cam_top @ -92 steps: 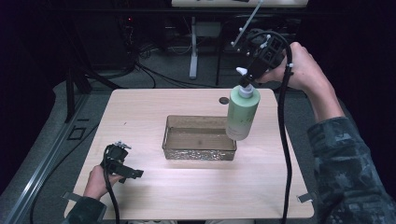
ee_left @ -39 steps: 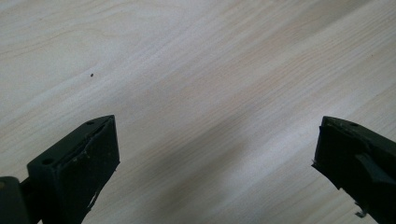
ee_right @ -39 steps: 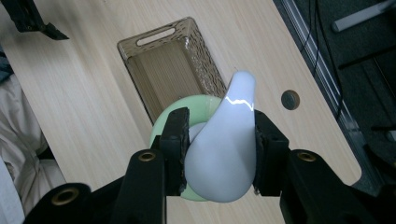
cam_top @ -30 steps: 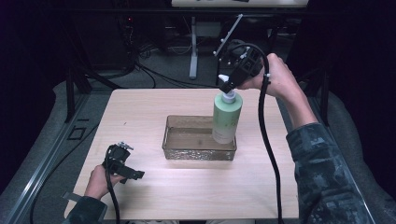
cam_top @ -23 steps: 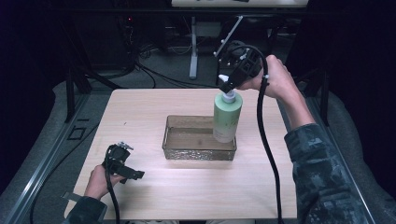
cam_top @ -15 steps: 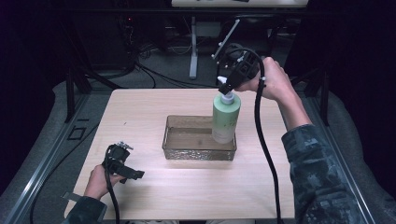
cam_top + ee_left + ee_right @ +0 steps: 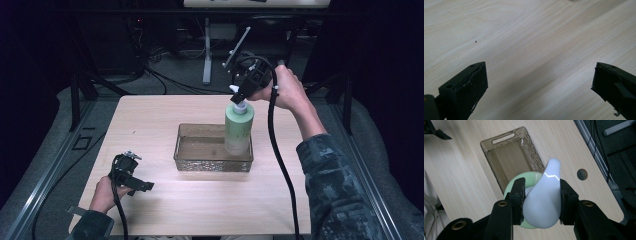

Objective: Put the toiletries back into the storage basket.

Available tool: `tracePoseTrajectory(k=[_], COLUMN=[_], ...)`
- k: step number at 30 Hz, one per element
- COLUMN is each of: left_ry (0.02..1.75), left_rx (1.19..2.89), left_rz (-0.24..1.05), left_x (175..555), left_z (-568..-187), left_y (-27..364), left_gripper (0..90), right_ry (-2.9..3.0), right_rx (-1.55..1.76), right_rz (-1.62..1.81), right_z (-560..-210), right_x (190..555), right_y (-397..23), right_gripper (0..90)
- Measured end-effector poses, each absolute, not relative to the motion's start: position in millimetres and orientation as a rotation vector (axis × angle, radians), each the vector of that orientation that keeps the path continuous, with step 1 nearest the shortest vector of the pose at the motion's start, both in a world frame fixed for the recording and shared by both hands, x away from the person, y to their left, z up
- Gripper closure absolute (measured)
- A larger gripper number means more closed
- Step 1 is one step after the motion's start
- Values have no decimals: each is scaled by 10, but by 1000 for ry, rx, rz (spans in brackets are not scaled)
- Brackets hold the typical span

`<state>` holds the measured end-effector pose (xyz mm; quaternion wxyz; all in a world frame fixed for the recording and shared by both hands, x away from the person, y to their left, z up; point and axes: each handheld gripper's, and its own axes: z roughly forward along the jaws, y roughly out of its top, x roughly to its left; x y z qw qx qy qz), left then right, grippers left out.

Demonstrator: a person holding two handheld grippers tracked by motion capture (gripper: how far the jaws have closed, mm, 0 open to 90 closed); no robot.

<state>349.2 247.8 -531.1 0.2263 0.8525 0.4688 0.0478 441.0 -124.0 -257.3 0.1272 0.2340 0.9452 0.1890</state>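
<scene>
2 jaws of the right gripper [image 7: 541,202] are clamped on the white pump head [image 7: 544,200] of a green bottle [image 7: 238,131], 1 pad on each flank of the head. In the high view the bottle hangs upright from the gripper [image 7: 243,92], its base down inside the right end of the clear tray [image 7: 200,162]; whether the base touches the tray floor cannot be told.

To do this step well, lower the bottle straight down with the body plumb, because a grip on the pump head alone leaves the heavy body free to swing. I judge the right and front walls of the tray to be the likely snags, so keep the base off them until it settles flat. Open the jaws only once the bottle stands by its own weight, then lift clear vertically so the pads do not drag the spout and tip it.

Relative to the claw, the bottle sits directly beneath it: in the right gripper view the green shoulder rings the pump just below the pads, with the tray beyond.

The left gripper [image 7: 131,176] rests near the table's [image 7: 150,115] front left corner, well apart from the tray. Its jaws stand wide, with bare wood [image 7: 536,50] between them.
</scene>
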Motion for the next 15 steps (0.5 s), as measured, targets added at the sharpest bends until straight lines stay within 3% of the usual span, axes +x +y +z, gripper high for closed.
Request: tracePoseTrajectory(k=[15], left_ry=[1290], left_rx=[2346], left_rz=[132], left_x=[3488], left_z=[-5307], left_y=[2480], left_gripper=[1], right_ry=[2747], right_rx=[662], right_rz=[529], right_z=[-2602], right_x=[4415], right_y=[-1189], right_gripper=[631])
